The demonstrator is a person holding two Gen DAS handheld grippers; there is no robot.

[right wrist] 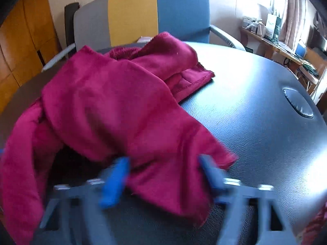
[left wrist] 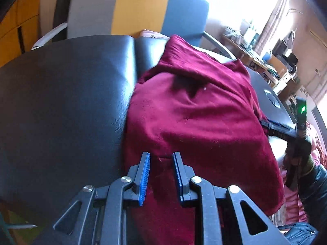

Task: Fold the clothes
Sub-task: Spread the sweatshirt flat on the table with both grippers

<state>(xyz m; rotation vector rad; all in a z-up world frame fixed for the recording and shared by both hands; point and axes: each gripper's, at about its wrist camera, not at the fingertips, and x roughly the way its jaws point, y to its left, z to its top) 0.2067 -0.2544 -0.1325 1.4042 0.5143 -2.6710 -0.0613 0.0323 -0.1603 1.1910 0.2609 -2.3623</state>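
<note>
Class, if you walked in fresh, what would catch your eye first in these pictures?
The crimson garment, heaped on the black table, dominates both views. Behind the table stands a chair striped grey, yellow and blue. Blue-padded claws frame the cloth: the left claw straddles a fold, and the right claw is blurred.

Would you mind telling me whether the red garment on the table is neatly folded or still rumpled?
Still rumpled: the red fleece garment lies bunched on the black table, layers overlapping unevenly and one hemmed end sticking out.
</note>
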